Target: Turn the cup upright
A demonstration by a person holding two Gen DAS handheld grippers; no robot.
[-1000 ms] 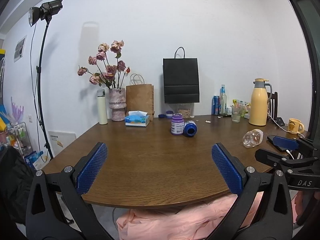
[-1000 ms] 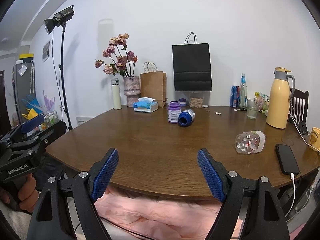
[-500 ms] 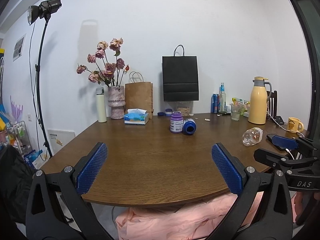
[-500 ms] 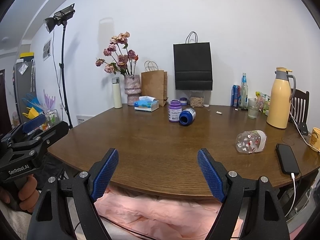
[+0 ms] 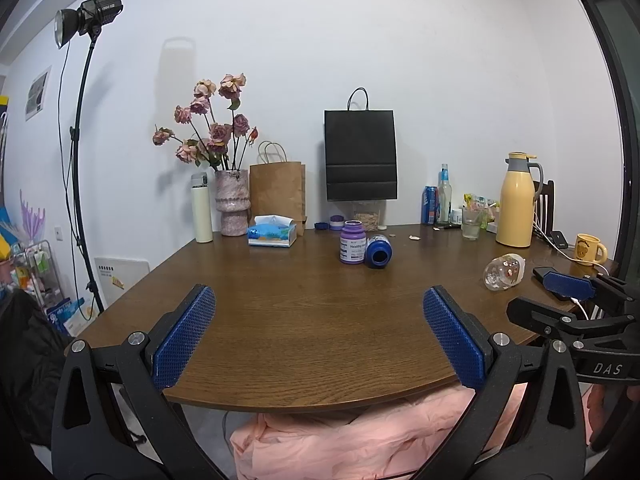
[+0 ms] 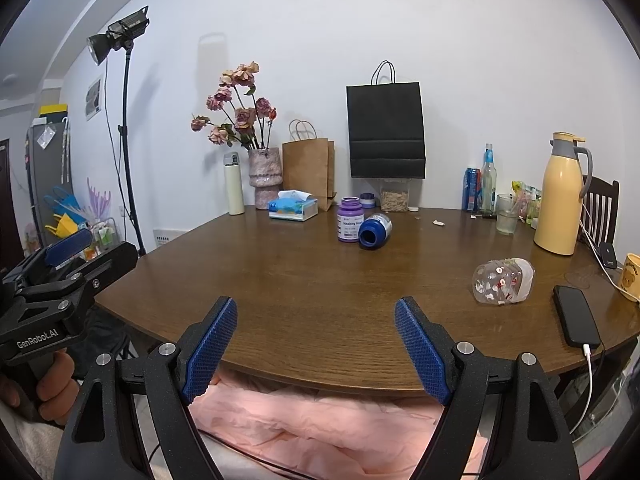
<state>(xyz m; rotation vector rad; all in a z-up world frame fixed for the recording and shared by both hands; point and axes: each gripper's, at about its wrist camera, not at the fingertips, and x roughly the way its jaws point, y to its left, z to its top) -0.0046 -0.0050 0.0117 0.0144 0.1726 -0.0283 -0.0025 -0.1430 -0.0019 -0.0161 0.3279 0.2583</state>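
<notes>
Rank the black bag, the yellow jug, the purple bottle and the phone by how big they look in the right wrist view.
1. black bag
2. yellow jug
3. phone, though it lies nearer the camera, so this is unsure
4. purple bottle

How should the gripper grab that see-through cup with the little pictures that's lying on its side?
The clear cup lies tipped over on the table, its long side resting on the wood. I'd bring the open right gripper in from the near side and pinch across the round body near its middle, one finger on each curved side. That leaves both ends free, so it can probably be swung upright.
</notes>
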